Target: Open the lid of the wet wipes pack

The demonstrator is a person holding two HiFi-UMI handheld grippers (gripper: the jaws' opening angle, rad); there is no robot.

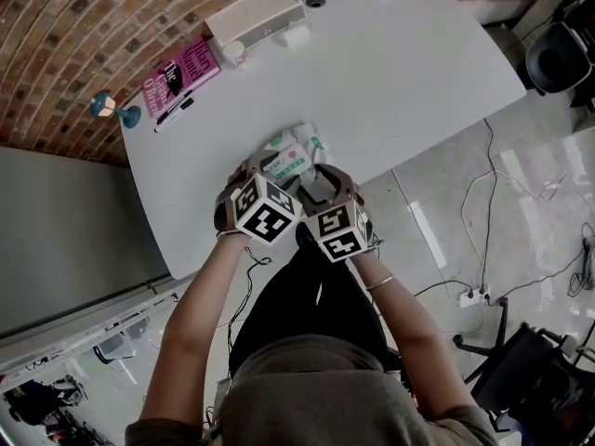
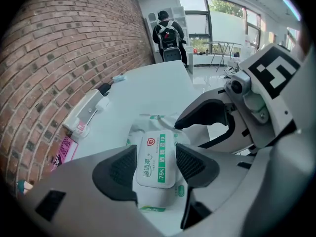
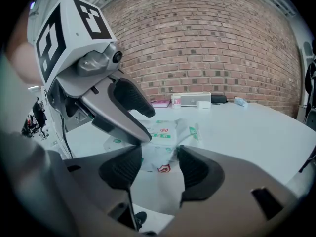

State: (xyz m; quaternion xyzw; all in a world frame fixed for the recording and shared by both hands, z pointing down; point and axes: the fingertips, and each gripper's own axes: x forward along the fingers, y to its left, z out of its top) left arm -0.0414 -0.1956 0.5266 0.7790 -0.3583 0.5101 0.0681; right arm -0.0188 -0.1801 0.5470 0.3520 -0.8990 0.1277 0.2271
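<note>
The wet wipes pack [image 1: 296, 154] lies flat on the white surface [image 1: 400, 72], close to its near edge and directly ahead of the person. Its white hard lid [image 2: 157, 158], printed in green, faces up and sits shut.

The left hand-held gripper [image 2: 156, 156] is tilted down onto the pack. Its jaws stand moderately apart, one on each long side of the lid, and the lid fills the gap between them. Firm contact cannot be confirmed. The lid's long axis runs straight away from this gripper, in line with its jaws.

The right hand-held gripper [image 3: 159, 164] is just beside the left one and a little short of the pack. Its jaws are at a similar moderate opening and hold nothing. The pack's near end, with a red shield mark, shows beyond its tips.

Judgement: the left gripper is the nearer and is placed to steady the pack, leaving the right to lift the lid's free edge. Which end is hinged cannot be told.

A pink book [image 1: 181, 74] and a white box [image 1: 256, 14] lie well apart, at the far edge by the brick wall.
</note>
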